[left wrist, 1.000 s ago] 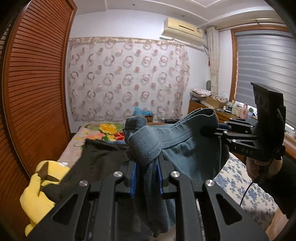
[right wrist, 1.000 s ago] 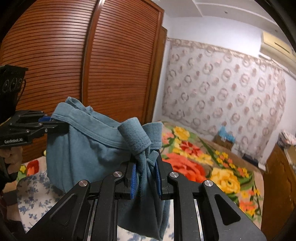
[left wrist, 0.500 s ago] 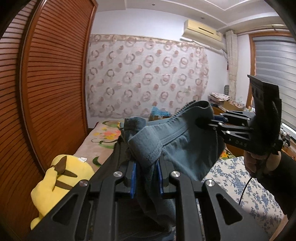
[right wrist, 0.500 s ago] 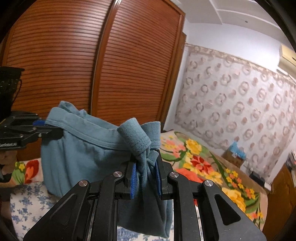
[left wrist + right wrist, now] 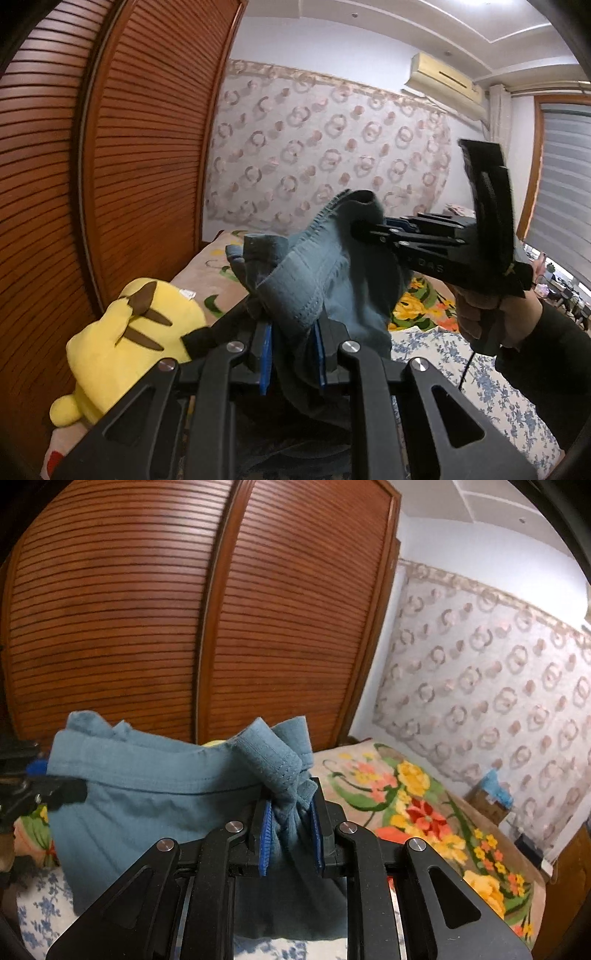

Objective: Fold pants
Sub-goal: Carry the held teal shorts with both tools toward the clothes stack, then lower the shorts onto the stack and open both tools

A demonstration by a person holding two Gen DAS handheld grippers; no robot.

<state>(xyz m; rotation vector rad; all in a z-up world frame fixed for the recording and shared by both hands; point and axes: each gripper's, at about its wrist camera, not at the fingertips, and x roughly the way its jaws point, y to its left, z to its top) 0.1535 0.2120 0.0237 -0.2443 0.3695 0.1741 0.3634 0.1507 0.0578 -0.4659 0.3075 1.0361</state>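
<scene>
The teal-blue pants (image 5: 332, 291) hang in the air between my two grippers, held by the waistband. My left gripper (image 5: 293, 354) is shut on one bunched end of the waistband. My right gripper (image 5: 290, 834) is shut on the other end of the pants (image 5: 147, 805). In the left wrist view the right gripper (image 5: 373, 229) pinches the band at the right. In the right wrist view the left gripper (image 5: 66, 790) shows at the left edge. The legs hang down behind the fingers, out of sight.
A bed with a blue floral sheet (image 5: 480, 387) and a bright flowered blanket (image 5: 424, 805) lies below. A yellow plush toy (image 5: 125, 343) sits by the wooden louvred wardrobe doors (image 5: 184, 627). A patterned curtain (image 5: 332, 155) covers the far wall.
Both grippers have swung to the left with the pants held between them, so the wardrobe doors fill more of both views. The plush toy now shows closer in the left wrist view.
</scene>
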